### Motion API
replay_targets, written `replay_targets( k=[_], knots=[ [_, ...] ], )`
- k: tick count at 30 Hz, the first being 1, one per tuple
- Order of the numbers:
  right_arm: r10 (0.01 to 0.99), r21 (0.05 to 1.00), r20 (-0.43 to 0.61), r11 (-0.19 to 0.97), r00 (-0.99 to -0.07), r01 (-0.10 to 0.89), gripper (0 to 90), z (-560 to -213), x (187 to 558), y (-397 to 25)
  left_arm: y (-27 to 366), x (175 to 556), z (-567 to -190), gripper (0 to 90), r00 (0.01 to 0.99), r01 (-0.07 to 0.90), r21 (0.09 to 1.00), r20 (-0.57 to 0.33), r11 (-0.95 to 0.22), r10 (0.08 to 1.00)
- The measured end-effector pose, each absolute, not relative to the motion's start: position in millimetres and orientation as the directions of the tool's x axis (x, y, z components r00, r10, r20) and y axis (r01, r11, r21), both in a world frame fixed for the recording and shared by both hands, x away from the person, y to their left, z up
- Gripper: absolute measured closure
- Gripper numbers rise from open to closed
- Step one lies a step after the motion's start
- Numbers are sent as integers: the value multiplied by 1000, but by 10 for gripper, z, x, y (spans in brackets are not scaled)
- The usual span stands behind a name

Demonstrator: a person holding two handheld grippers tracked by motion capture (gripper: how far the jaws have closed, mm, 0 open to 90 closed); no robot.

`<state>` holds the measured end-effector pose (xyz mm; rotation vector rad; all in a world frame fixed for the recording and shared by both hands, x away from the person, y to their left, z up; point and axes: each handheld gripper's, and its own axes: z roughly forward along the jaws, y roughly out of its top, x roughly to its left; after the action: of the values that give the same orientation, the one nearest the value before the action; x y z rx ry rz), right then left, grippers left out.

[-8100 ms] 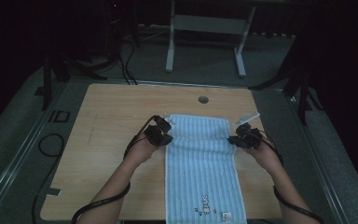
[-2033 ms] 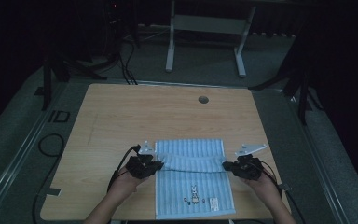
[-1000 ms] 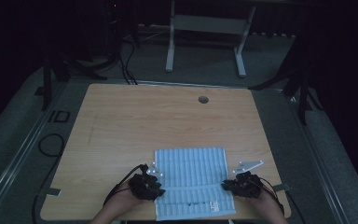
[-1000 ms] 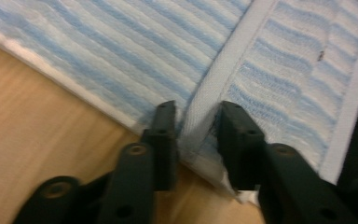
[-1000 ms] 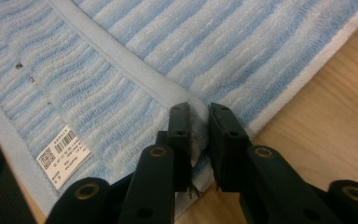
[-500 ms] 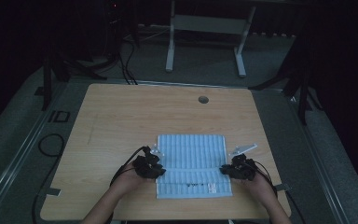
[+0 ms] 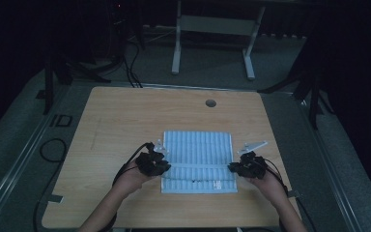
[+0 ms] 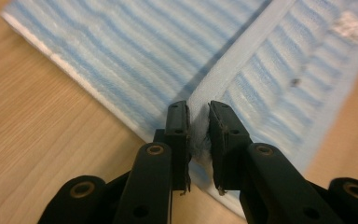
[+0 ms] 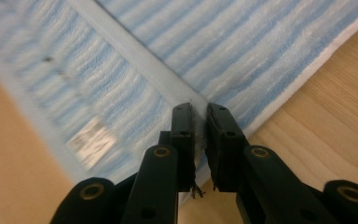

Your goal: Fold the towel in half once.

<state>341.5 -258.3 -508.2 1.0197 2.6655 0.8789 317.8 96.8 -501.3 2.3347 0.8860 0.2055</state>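
A blue striped towel (image 7: 198, 162) lies folded on a wooden table (image 7: 125, 116), its white hem pinched between the jaws of the left gripper (image 8: 197, 122) and right gripper (image 9: 200, 122).

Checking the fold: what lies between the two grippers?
In the high view, the striped towel spans from left gripper to right gripper, each clamping its folded edge.

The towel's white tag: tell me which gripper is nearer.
Right. The right gripper grips the towel edge just beside the tag; the left gripper grips the opposite edge.

Black claw (image 8: 197, 135), brass-ringed pivot screws
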Motion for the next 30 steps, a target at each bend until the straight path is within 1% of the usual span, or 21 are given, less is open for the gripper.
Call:
replay_targets(
  k=[3,4,5,6,7,8,9,11,12,13,14,15,16,19,20,22,24,25,28,30],
  knots=[
    [640,623,90,562,-763,545,812,-4978,3236,-2674,1015,3048,-4962,779,771,537,632,-97,-559,629],
    [631,638,94,556,-770,533,811,-4936,3103,-2706,1024,2988,-4954,778,780,532,633,-108,-563,616],
    [631,638,94,556,-770,533,811,-4936,3103,-2706,1025,2951,-4953,778,787,527,629,-108,-571,607],
    [619,647,94,557,-780,521,806,-4919,2959,-2734,1028,2861,-4972,759,805,521,615,-123,-592,580],
    [619,647,94,557,-780,521,806,-4919,2959,-2734,1028,2861,-4972,741,805,521,615,-123,-592,580],
    [615,654,101,551,-782,518,781,-4944,2815,-2768,1029,2805,-5001,708,816,524,602,-151,-603,558],
    [615,654,101,551,-782,518,781,-4944,2815,-2768,1028,2771,-5025,708,821,527,590,-165,-612,547],
    [613,636,105,564,-783,527,726,-5000,2692,-2806,1025,2677,-5088,684,833,525,564,-183,-638,523],
    [622,629,111,560,-775,539,701,-5038,2601,-2868,1028,2625,-5115,621,838,519,551,-178,-653,516],
    [622,629,111,560,-775,539,701,-5038,2601,-2868,1036,2600,-5125,621,839,517,547,-173,-658,515],
    [643,630,102,549,-759,550,686,-5032,2548,-2941,1060,2570,-5129,590,836,523,545,-180,-655,518],
    [643,630,102,549,-759,550,686,-5032,2548,-2941,1074,2554,-5126,590,831,530,548,-183,-647,526],
    [655,635,111,531,-747,561,685,-5005,2530,-3010,1104,2542,-5110,543,830,529,550,-174,-646,531],
    [670,638,105,522,-735,567,685,-4978,2565,-3057,1160,2560,-5081,540,814,543,557,-167,-628,556],
    [676,638,101,519,-730,569,686,-4963,2623,-3073,1175,2585,-5075,512,807,552,554,-168,-623,566],
    [679,640,99,517,-728,569,685,-4958,2653,-3074,1201,2639,-5072,512,798,563,552,-167,-615,580],
    [682,632,98,520,-725,575,676,-4949,2748,-3063,1222,2714,-5073,509,783,580,543,-165,-608,599],
    [685,629,90,524,-723,574,674,-4941,2822,-3045,1225,2737,-5075,476,781,581,542,-161,-607,604],
    [684,623,87,530,-724,575,657,-4932,2953,-3004,1227,2847,-5093,474,770,590,534,-146,-606,621],
    [683,613,86,537,-725,579,633,-4928,3126,-2936,1227,2936,-5108,474,765,595,530,-142,-605,628]
  ],
)
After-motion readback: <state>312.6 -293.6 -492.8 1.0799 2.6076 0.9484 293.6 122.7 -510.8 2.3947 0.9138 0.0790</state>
